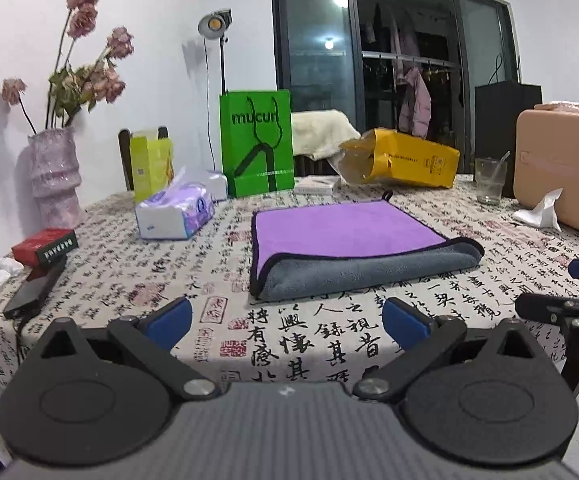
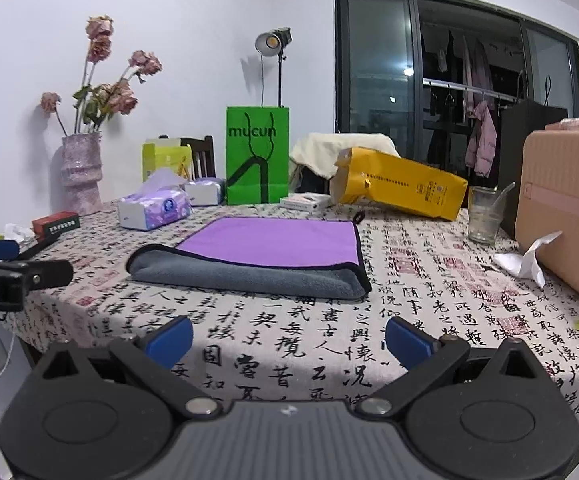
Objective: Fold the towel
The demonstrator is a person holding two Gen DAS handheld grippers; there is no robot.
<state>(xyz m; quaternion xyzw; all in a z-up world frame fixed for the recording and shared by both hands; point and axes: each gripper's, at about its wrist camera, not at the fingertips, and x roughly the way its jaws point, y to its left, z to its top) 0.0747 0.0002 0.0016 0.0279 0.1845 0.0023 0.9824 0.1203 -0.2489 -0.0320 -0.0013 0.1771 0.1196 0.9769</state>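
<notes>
A purple and grey towel (image 1: 341,240) lies folded flat on the table, purple side up, its rolled grey fold facing me; it also shows in the right wrist view (image 2: 265,252). My left gripper (image 1: 287,322) is open and empty, held back from the towel near the table's front edge. My right gripper (image 2: 289,340) is open and empty, also short of the towel. Each gripper shows at the edge of the other's view: the right one (image 1: 561,292) and the left one (image 2: 5,268).
The table (image 1: 309,340) has a calligraphy-print cloth. Around the towel stand a tissue pack (image 1: 173,212), a green paper bag (image 1: 255,140), a yellow bag (image 1: 405,158), a glass (image 1: 489,180), a pink case (image 1: 561,176), a vase of dried roses (image 1: 55,176), a red box (image 1: 45,246) and a phone (image 1: 33,292).
</notes>
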